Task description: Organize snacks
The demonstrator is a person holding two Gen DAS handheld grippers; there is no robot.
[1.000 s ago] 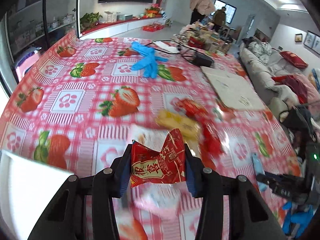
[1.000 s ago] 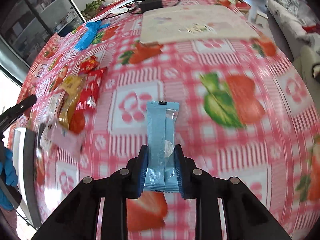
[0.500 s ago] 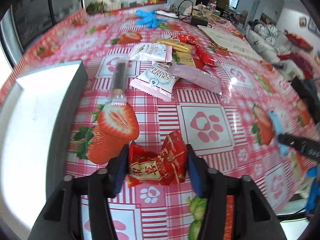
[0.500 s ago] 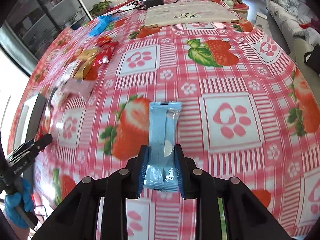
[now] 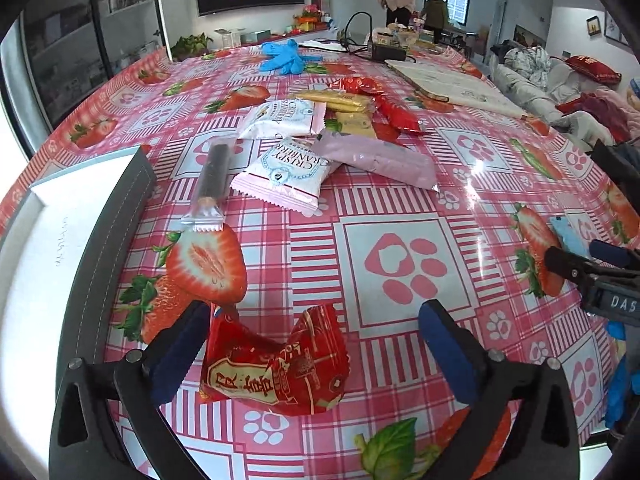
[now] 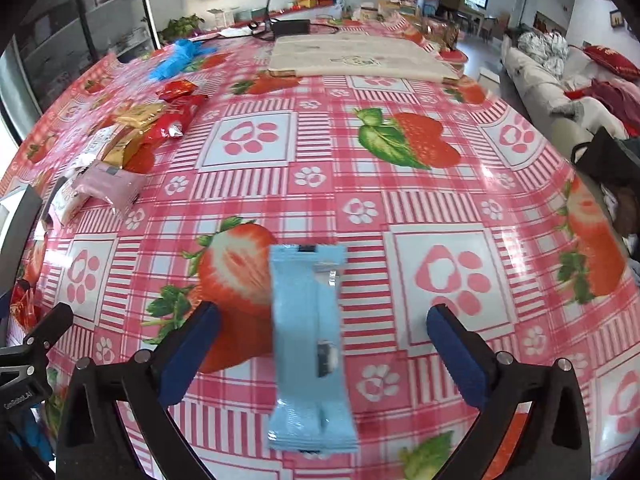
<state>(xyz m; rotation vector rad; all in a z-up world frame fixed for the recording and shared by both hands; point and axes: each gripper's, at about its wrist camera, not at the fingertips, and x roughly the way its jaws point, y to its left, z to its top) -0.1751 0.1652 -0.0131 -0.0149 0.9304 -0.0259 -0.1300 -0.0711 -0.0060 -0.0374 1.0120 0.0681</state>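
My left gripper (image 5: 316, 344) is opening, its jaws wide apart. A red snack packet (image 5: 276, 364) lies on the tablecloth between them, close to the left pad and free of the right one. My right gripper (image 6: 320, 344) is opening too, and a light blue wrapped bar (image 6: 308, 344) lies blurred between its spread pads, touching neither. In the left wrist view, a pile of snacks (image 5: 320, 136) sits further back: white cracker packets, a pink pack, yellow and red wrappers, a dark stick.
A white tray with a dark rim (image 5: 108, 248) sits at the left edge of the table. Blue gloves (image 5: 280, 56), a black adapter with cables (image 5: 388, 52) and a flat cream mat (image 6: 352, 60) lie at the far end. Two people stand in the room behind.
Both grippers have opened wide and let go of their packets. The left one came down near the tray with the red packet. The right one set the blue bar near the table's front.
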